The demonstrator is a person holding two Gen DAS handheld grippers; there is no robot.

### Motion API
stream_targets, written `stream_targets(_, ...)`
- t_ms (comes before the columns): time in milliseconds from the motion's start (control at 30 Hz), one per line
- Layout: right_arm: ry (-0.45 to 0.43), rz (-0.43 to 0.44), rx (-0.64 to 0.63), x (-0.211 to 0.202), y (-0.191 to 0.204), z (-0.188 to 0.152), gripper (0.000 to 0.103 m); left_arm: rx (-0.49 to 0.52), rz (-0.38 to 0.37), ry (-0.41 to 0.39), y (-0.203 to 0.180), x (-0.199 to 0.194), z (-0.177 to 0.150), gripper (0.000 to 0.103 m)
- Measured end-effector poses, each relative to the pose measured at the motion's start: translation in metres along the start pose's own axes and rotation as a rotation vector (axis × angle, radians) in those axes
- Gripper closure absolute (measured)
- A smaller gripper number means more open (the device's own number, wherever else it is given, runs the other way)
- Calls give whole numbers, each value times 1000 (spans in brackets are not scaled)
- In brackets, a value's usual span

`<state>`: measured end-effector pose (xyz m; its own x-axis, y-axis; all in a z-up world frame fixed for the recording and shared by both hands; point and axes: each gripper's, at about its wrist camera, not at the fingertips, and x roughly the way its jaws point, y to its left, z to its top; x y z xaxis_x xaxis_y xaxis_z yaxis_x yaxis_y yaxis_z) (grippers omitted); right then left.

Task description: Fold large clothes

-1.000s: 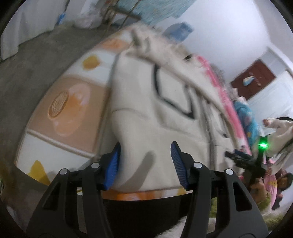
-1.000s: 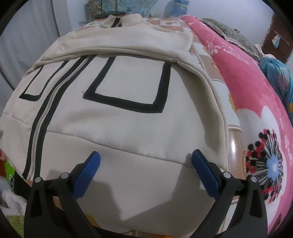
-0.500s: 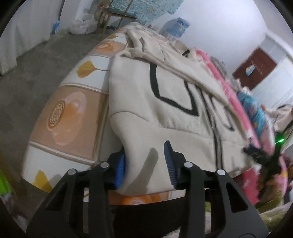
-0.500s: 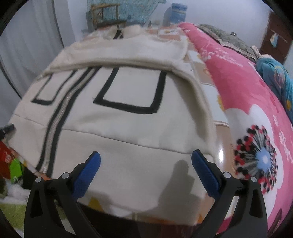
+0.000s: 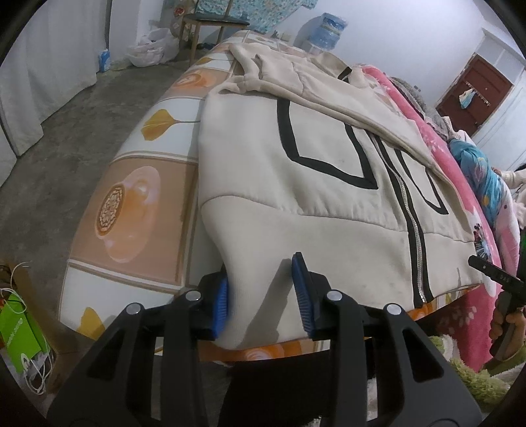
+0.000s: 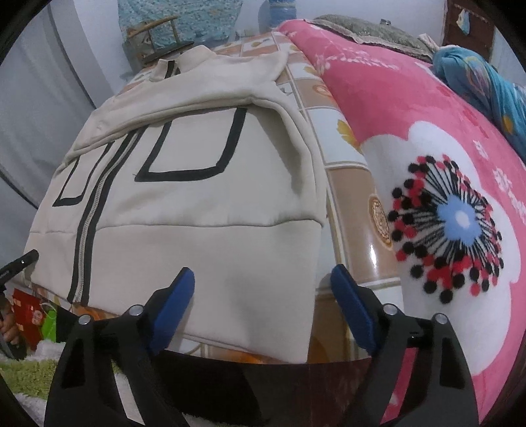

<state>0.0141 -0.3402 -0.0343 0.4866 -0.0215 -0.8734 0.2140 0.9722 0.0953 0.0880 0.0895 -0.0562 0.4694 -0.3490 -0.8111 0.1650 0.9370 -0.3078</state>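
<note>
We saw the cream jacket [image 5: 312,170] lying flat on the table [image 5: 138,184]. Our left claw [image 5: 261,292] seemed to pinch its bottom corner. Our right claw [image 6: 263,305] was closing around the hem, not touching.

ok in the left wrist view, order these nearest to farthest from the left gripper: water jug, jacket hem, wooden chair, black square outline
1. jacket hem, between the left gripper pads
2. black square outline, mid-jacket
3. wooden chair and water jug, both at the far end, too close to call

Bed [image 5: 131,203] with tile-patterned sheet, cream zip jacket [image 6: 203,203] spread flat, pink floral blanket [image 6: 443,184] alongside
</note>
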Motion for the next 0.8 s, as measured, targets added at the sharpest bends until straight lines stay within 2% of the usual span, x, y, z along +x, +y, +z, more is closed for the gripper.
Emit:
stream_targets(100, 0, 7, 9, -2, -2, -3, 28, 7, 10, 5, -1, 0, 1, 69)
stream_targets(233, 17, 26, 26, -2, -3, -7, 41, 20, 24, 7, -3, 0, 0, 69)
stream_targets(400, 23, 4, 22, -2, 0, -14, 52, 37, 45, 14, -6, 0, 0, 69)
stream_targets(567, 25, -1, 39, -4, -5, -19, 68, 48, 68, 18, -9, 0, -3, 69)
stream_targets(800, 15, 5, 52, -3, -10, -22, 70, 61, 98, 18, -13, 0, -5, 69)
